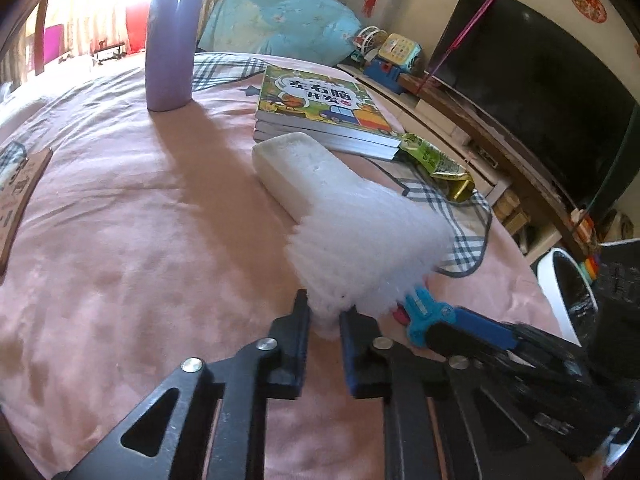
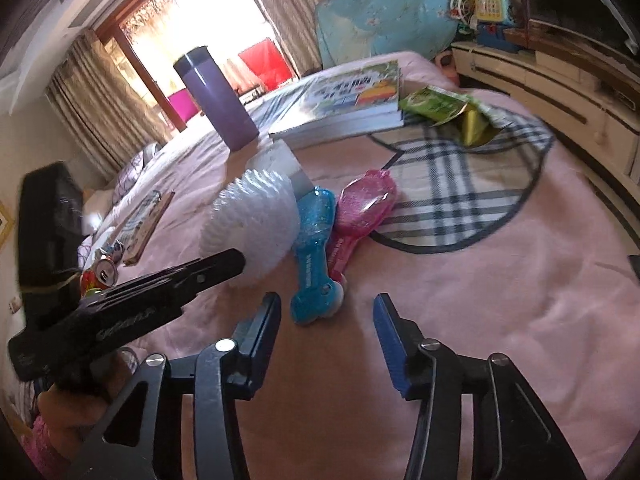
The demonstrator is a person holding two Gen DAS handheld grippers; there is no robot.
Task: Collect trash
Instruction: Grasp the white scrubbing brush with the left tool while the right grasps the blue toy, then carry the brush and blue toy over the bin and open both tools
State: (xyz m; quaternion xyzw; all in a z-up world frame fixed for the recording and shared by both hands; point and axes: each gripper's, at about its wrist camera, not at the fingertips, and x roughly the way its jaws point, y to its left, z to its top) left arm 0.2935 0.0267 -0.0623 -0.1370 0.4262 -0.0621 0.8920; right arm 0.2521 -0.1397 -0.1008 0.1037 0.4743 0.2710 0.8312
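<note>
My left gripper is shut on the near edge of a white foam wrap and holds it just above the pink bed; the wrap also shows in the right wrist view. A green and gold snack wrapper lies beside the books on the plaid patch, also seen in the right wrist view. My right gripper is open and empty, low over the bed, just short of a blue comb and a pink comb. A crushed can lies at the far left.
A purple flask stands upright on the bed. A stack of books lies behind the foam. A white bin with a black liner stands off the bed's right edge. A TV and cabinet line the right wall.
</note>
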